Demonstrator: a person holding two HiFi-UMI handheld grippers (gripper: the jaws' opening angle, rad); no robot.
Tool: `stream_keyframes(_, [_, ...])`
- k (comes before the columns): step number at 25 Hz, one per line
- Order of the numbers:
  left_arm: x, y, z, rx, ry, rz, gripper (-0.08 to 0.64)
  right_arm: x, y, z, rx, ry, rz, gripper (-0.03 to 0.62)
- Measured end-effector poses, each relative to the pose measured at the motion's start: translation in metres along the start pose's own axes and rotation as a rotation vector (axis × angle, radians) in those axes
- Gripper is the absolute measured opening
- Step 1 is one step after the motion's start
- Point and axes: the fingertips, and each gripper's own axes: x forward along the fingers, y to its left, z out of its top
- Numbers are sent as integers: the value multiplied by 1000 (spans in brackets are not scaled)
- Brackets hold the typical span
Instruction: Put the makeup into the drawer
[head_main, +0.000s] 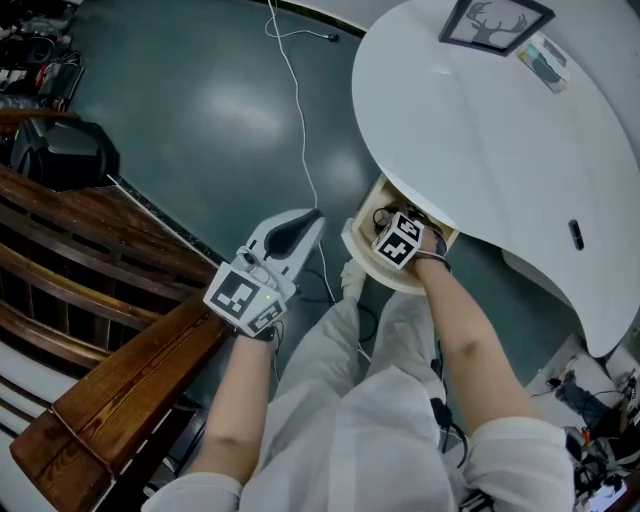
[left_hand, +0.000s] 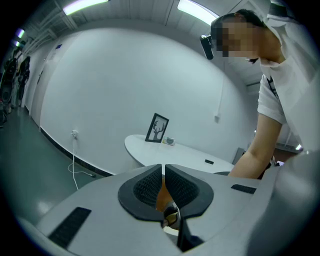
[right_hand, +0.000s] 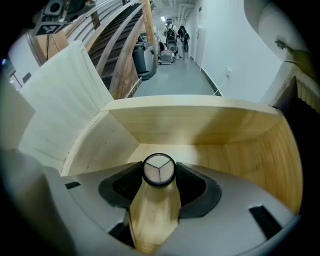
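at 9 o'clock in the head view a dark wooden bench (head_main: 120, 360) runs along the green floor (head_main: 200, 110), and a thin white cable (head_main: 298, 110) trails across that floor toward 12 o'clock. the left tool (left_hand: 163, 169) hangs in the air near the person's knees, at about 8 o'clock from the drawer (right_hand: 210, 125) and apart from it. its own view shows its two ribbed dark pads pressed together with only a hairline slit between them, and nothing is gripped.

just right of centre the drawer stands pulled out from under the desk (head_main: 480, 130), a curved box of pale wood with bare walls. the makeup (right_hand: 159, 169) is inside it, held above the drawer bottom. it shows a round end face, white, ringed by a dark rim and cut into three equal wedges by thin lines. a pale tan length runs back from that face toward the camera. the right tool (right_hand: 159, 172) reaches down into the drawer and is pinching the makeup, one pad at 9 o'clock of the round face and the other at 3 o'clock, both touching it.

toward 1 o'clock the white desk top carries a framed stag picture (head_main: 493, 22) near its far edge.
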Motion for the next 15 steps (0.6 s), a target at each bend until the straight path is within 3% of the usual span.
stream_keyframes(15, [-3,4,-5,-2,6,17,25,10,2,-4,-33,24,0,207])
